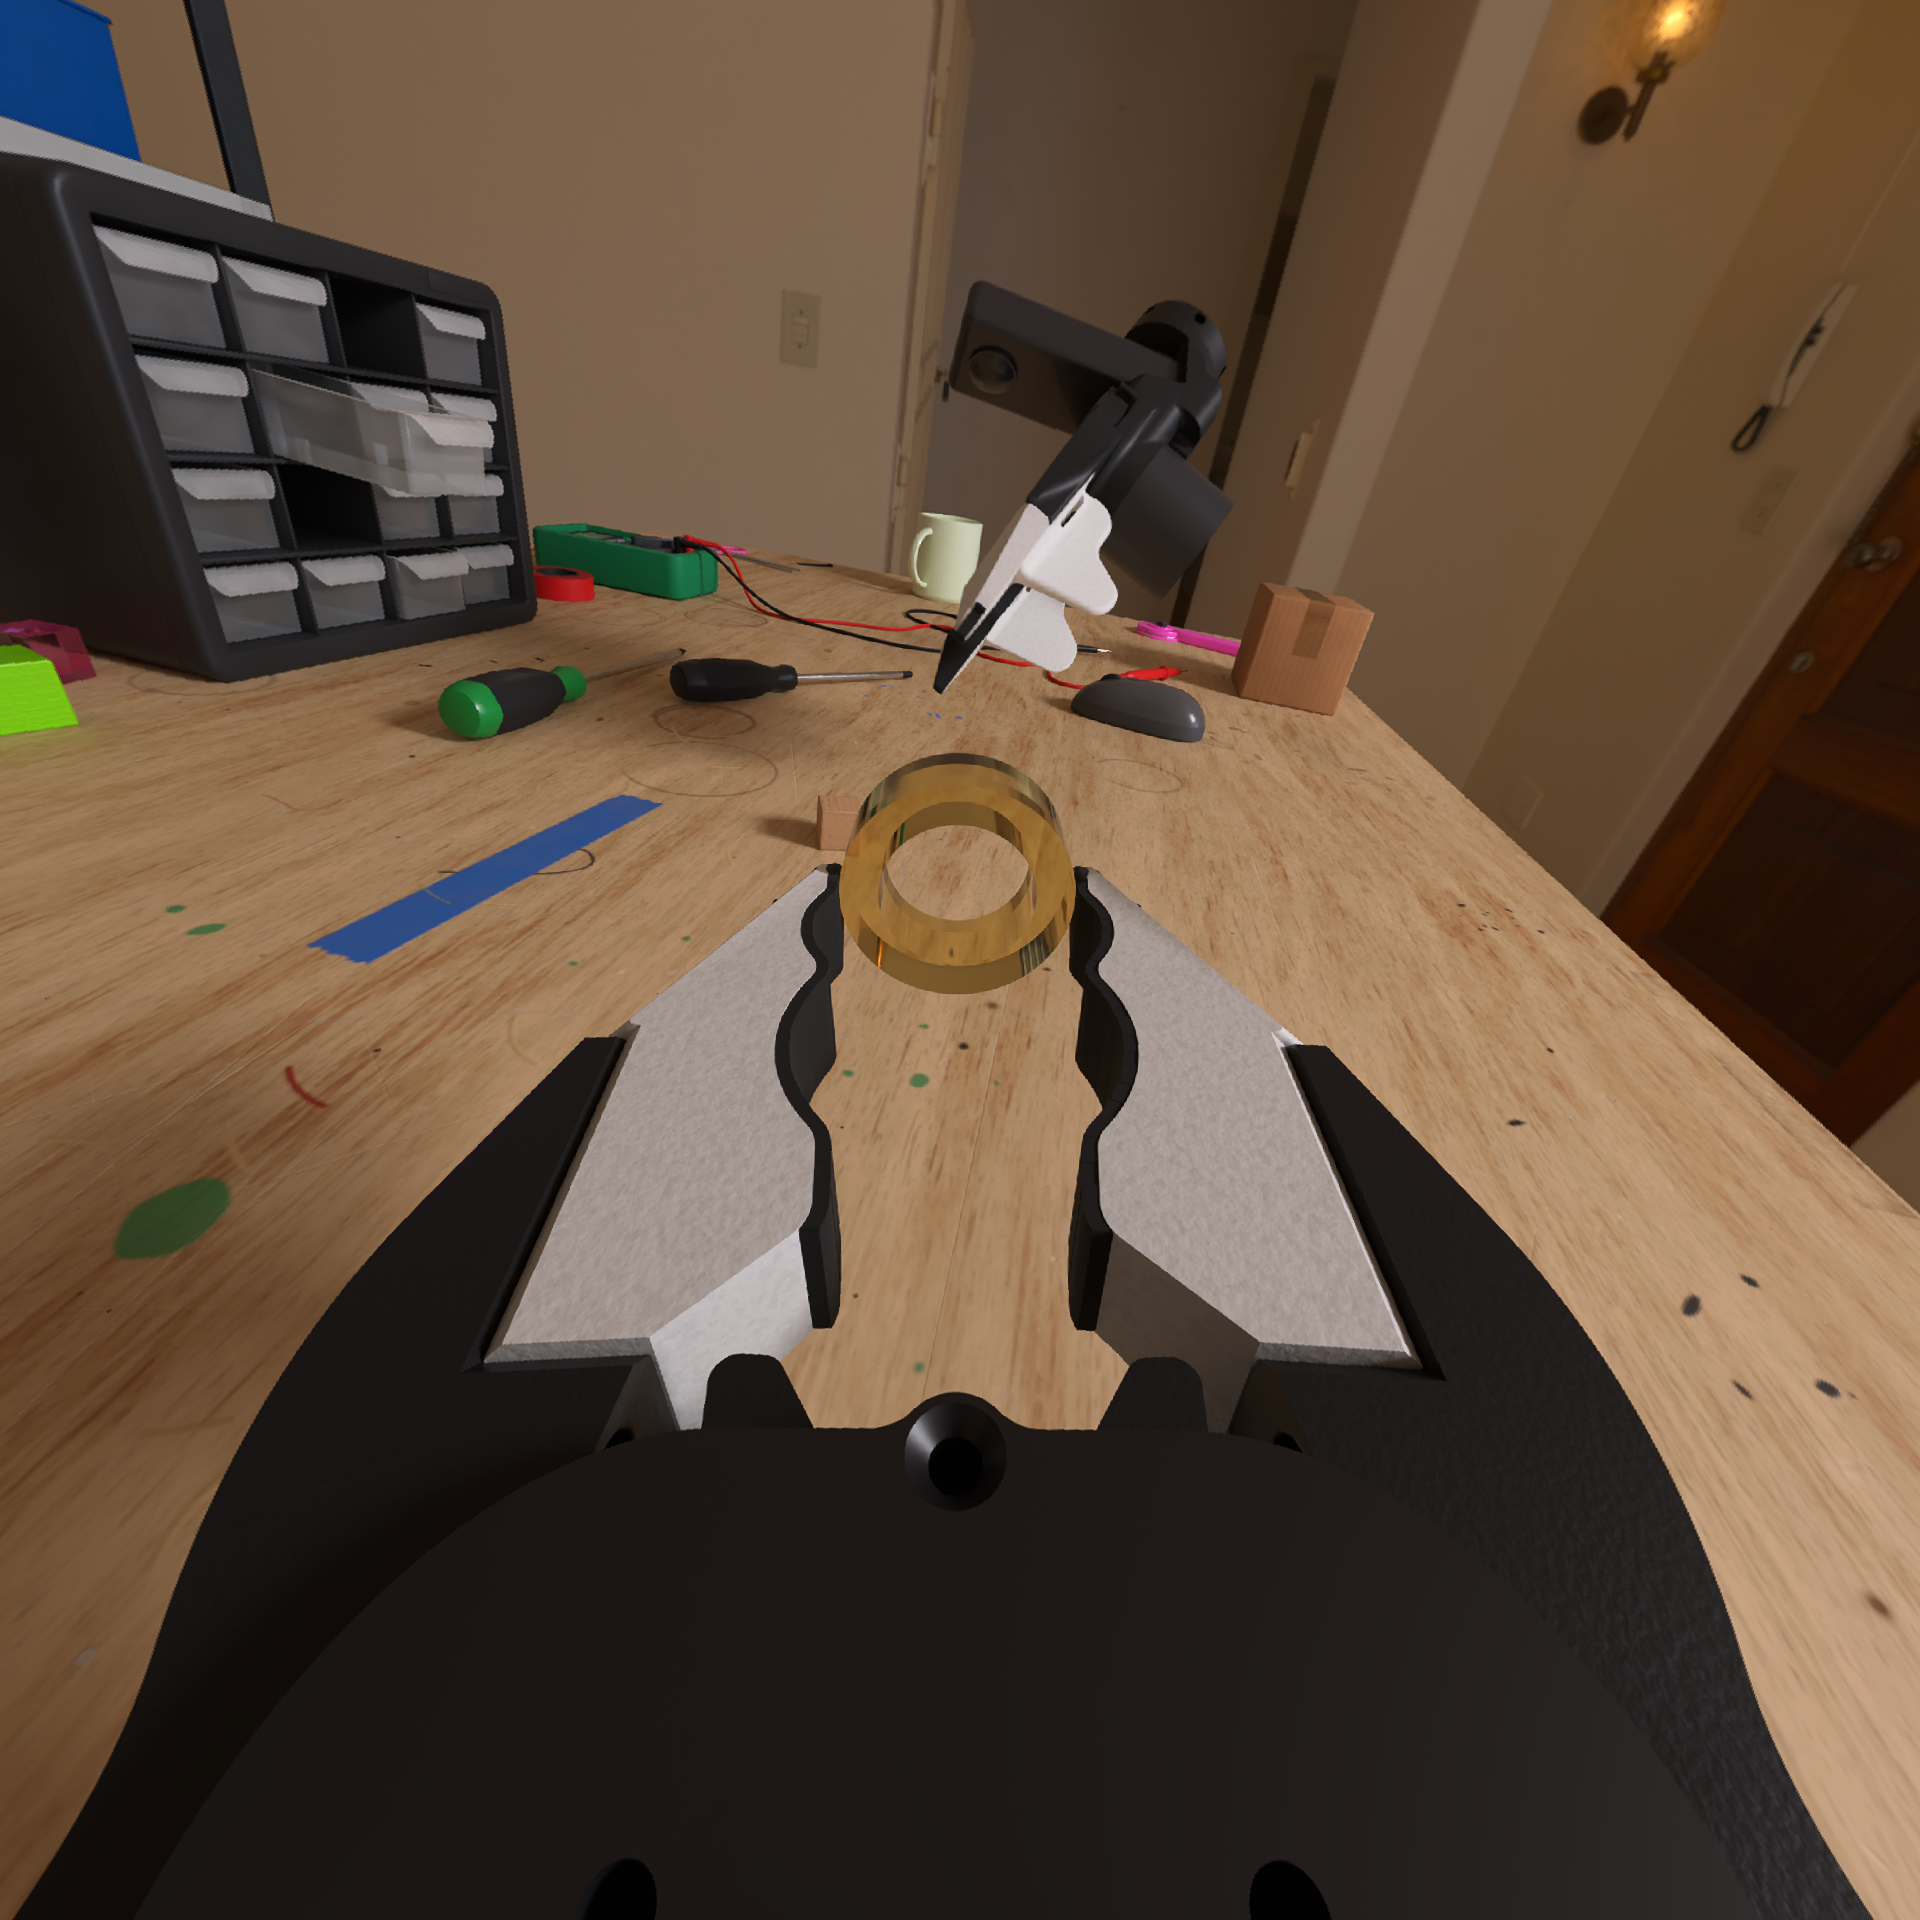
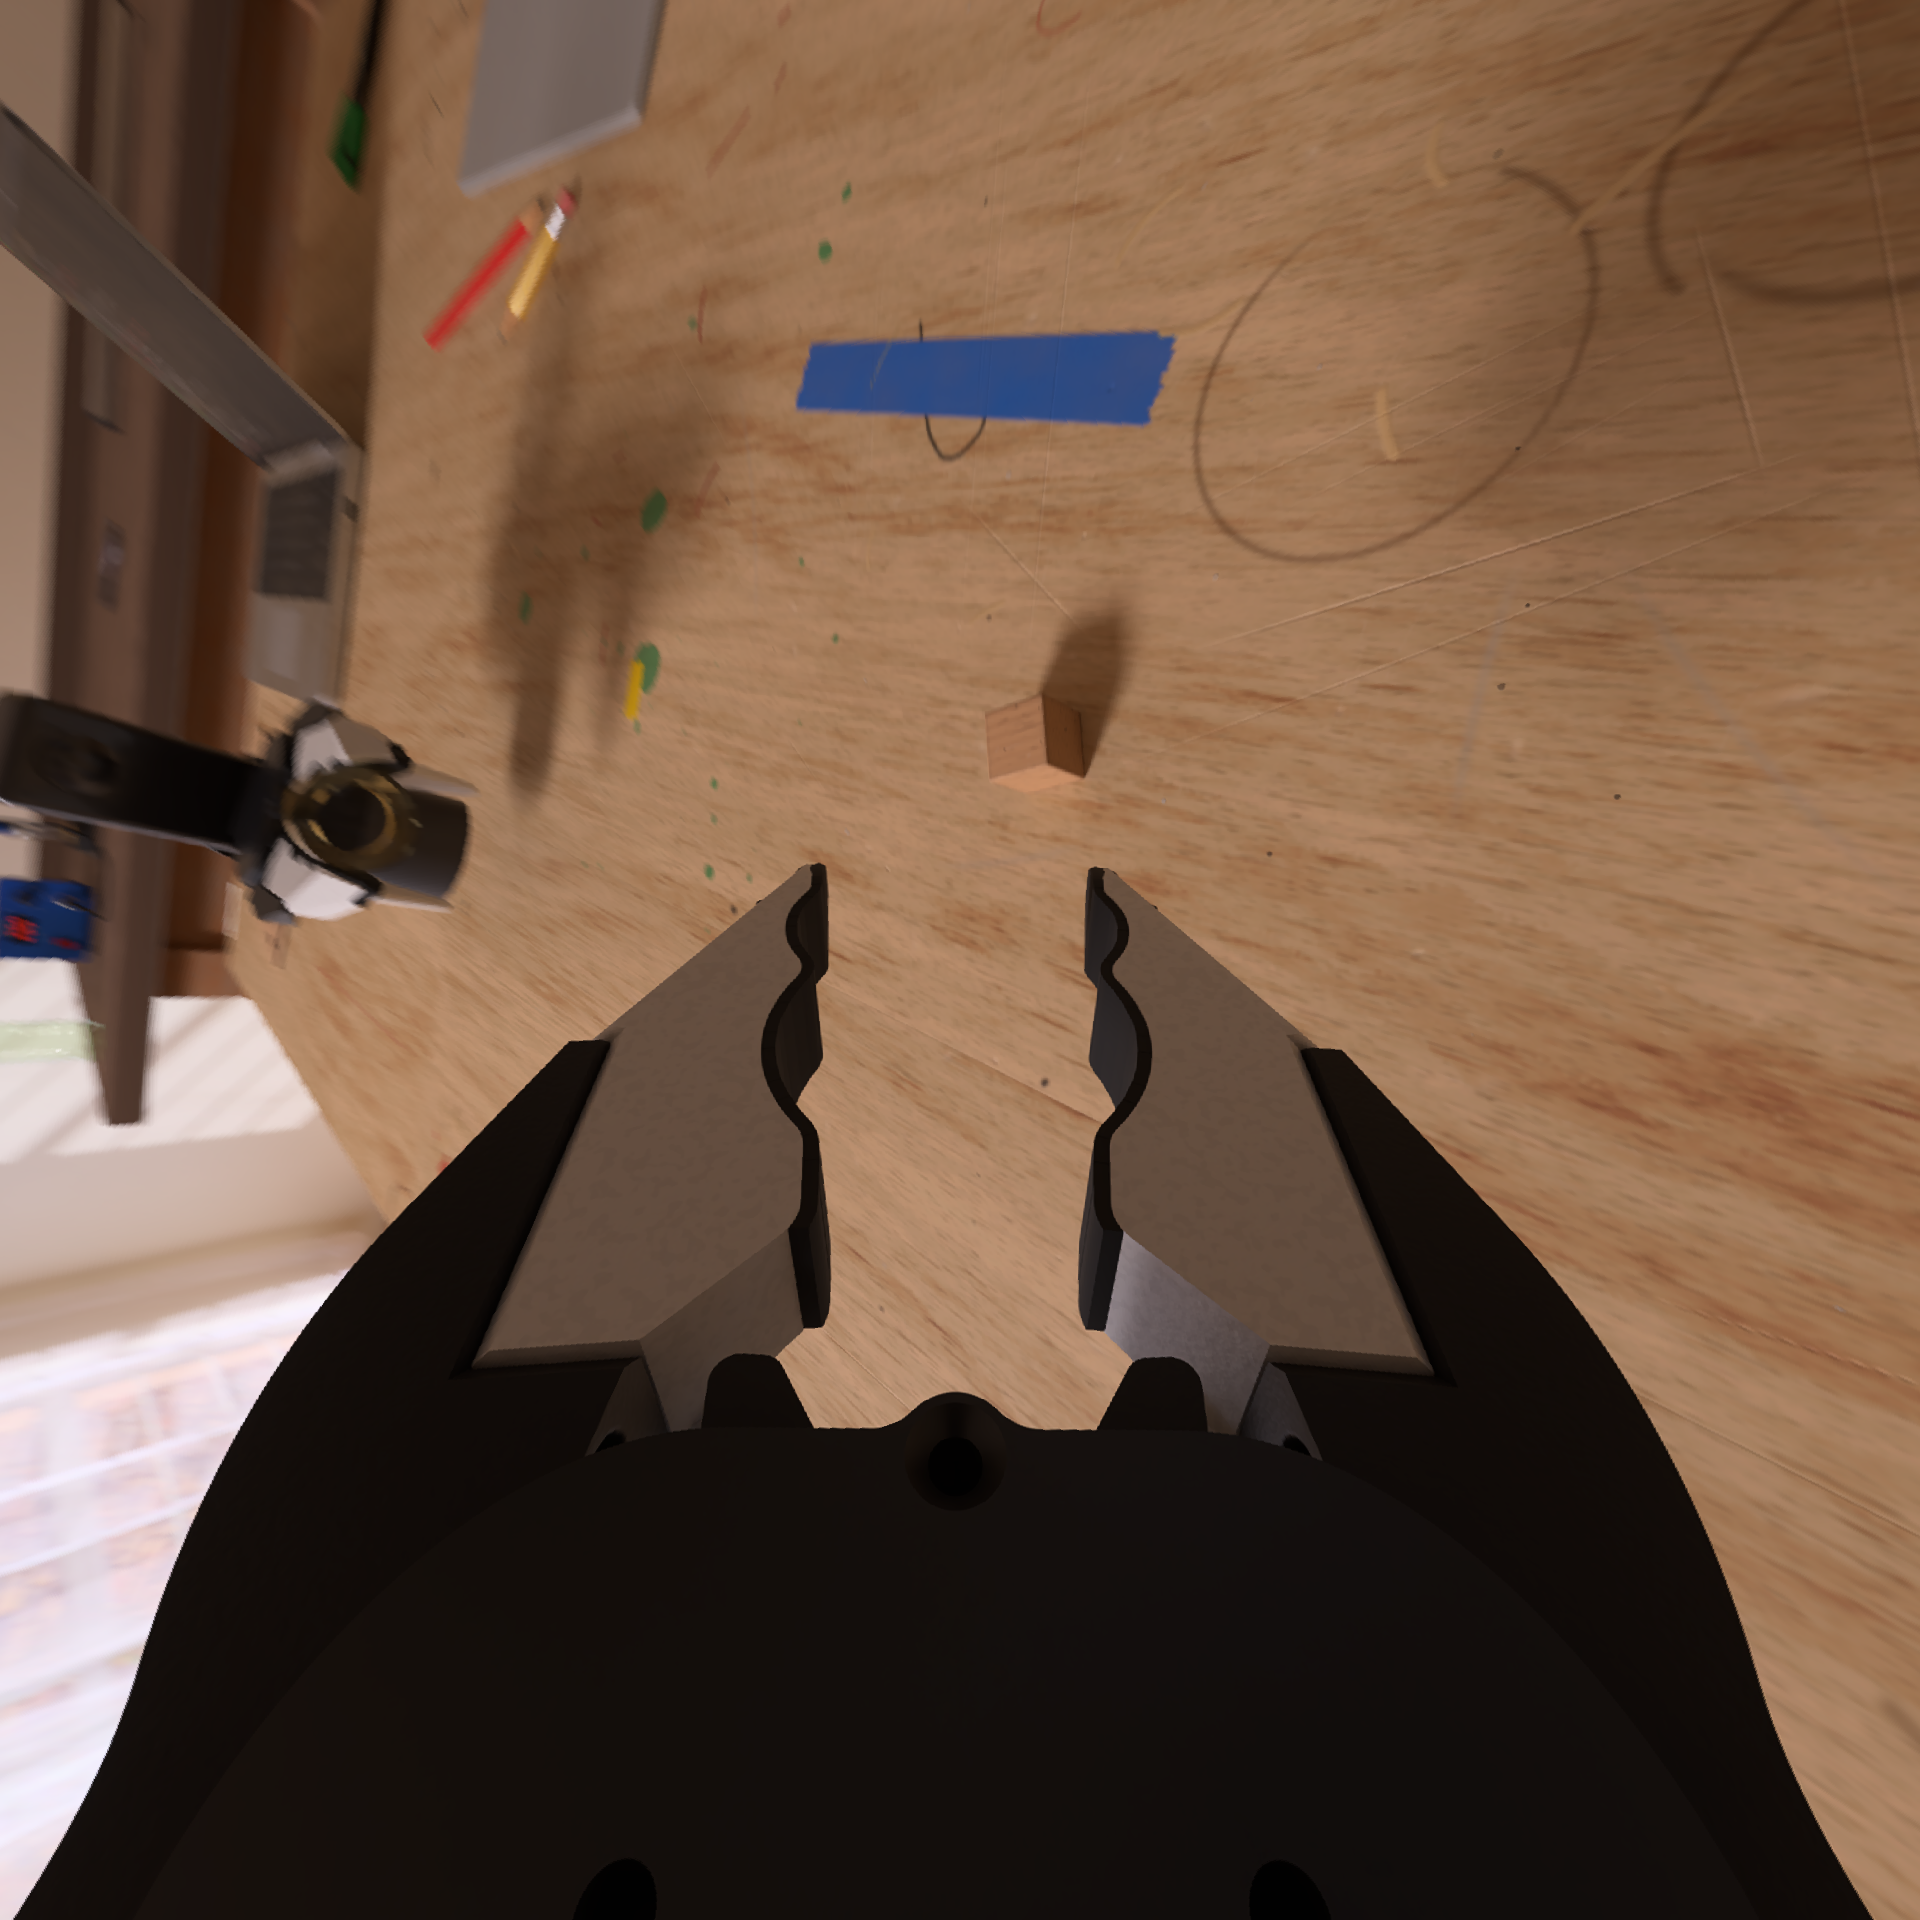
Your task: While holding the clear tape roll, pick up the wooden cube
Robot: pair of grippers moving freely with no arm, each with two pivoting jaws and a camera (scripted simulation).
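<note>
The left gripper [image 1: 956, 902] is clamping the clear tape roll [image 1: 957, 875] between its fingertips, lifted above the wooden workbench [image 1: 1351, 1039], the amber-tinted ring's hole facing the camera. From this angle the wooden cube [image 1: 837, 821] is only peeking out behind the roll's left edge. The right wrist view is showing it whole: a small, pale block with one shaded face, sitting on the bench and casting a shadow, just beyond the right gripper [image 2: 956, 902], whose jaws are standing apart and empty above the surface. A blue tape strip [image 2: 985, 376] is lying farther off. Only the left view is taking in the parts drawer cabinet [image 1: 281, 436], two screwdrivers [image 1: 520, 698] and a cardboard box [image 1: 1301, 646].
</note>
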